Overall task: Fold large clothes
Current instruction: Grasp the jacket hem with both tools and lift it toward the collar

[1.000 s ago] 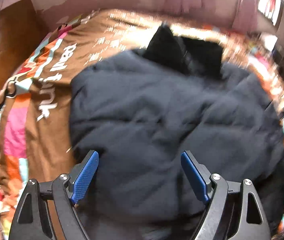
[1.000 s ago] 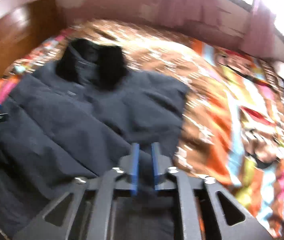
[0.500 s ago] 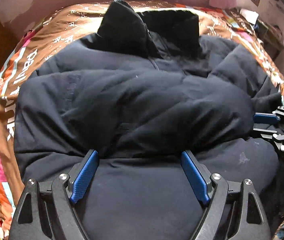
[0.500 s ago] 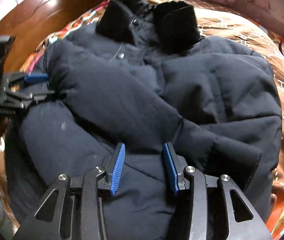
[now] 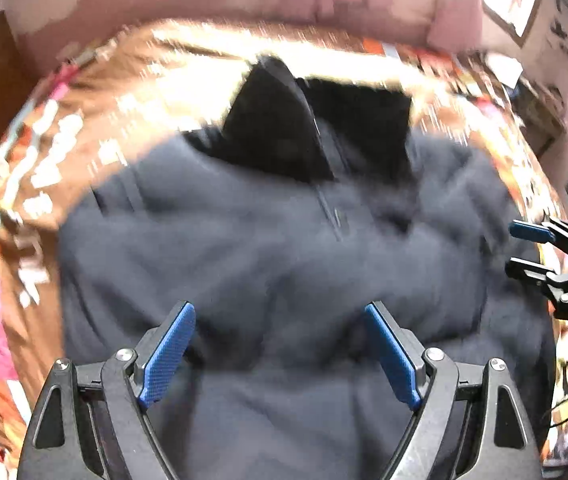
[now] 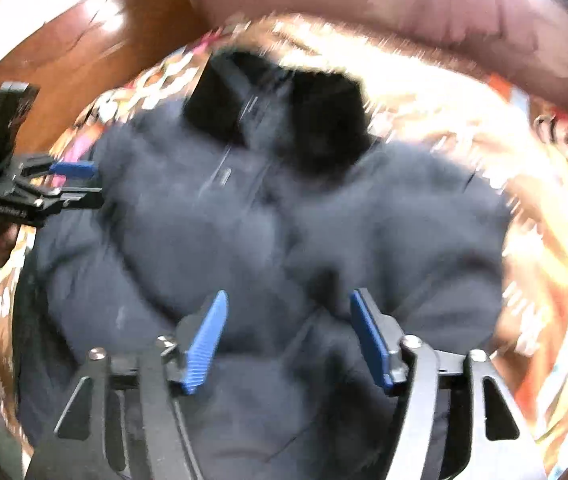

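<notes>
Probably soft, puffy and a bit heavy, this big dark jacket; springs back when pressed, so best grabbed at a thick edge or at a sleeve end, not on the slippery flat middle. Lies spread on the bright patterned bed, filling the middle of both views, black collar up at the top center. Left tool at the bottom of its view, spread wide, holding nothing, just above the lower part of the jacket. Right tool at the bottom of its view too, also wide and empty, over the same lower part. Blurry, so touching or not: cannot tell.
</notes>
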Demonstrator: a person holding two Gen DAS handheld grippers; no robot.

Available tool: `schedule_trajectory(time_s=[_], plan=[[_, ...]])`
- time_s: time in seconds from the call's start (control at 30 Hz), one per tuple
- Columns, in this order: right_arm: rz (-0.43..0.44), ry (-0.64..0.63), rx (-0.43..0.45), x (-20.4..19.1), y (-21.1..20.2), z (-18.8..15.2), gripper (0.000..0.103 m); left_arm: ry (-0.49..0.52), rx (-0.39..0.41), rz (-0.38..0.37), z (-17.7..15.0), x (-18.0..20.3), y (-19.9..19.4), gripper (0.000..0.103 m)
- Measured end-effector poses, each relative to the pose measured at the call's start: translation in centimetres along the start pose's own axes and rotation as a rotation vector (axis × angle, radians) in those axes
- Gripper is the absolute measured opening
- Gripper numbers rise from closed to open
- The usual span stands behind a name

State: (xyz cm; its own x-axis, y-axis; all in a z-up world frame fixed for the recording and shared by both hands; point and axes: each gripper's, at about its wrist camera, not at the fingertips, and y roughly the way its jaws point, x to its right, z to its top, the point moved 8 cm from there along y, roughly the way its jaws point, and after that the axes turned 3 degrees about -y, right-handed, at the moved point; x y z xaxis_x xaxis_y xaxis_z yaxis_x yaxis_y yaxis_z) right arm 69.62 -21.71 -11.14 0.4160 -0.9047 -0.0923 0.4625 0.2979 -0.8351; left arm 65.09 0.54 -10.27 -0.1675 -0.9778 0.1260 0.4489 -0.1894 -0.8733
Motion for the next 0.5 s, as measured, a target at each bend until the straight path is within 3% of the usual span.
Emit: schedule_trajectory(time_s=[0.1, 0.23, 0.37, 0.43, 0.5], plan=[[0.005, 0.063, 0.037, 2.2, 0.0, 3.9, 0.062, -0.011, 0.054, 0.022, 4.5, -0.5, 0.0, 0.085], [0.029, 0.097, 0.043, 4.0, 2.5, 9.6, 0.063, 0.01, 0.137, 0.105, 11.2, -0.7, 0.7, 0.085], [0.043, 0.107, 0.012, 4.4, 6.2, 14.4, 0.063, -0.101, 0.15, 0.112, 16.9, -0.9, 3.4, 0.085], [0.054, 0.1, -0.021, 4.3, 8.2, 16.5, 0.063, -0.14, 0.127, 0.096, 18.3, -1.0, 4.7, 0.081], [0.054, 0.101, -0.034, 4.2, 9.3, 18.0, 0.062, -0.151, 0.1, 0.054, 19.3, -0.5, 6.0, 0.065]])
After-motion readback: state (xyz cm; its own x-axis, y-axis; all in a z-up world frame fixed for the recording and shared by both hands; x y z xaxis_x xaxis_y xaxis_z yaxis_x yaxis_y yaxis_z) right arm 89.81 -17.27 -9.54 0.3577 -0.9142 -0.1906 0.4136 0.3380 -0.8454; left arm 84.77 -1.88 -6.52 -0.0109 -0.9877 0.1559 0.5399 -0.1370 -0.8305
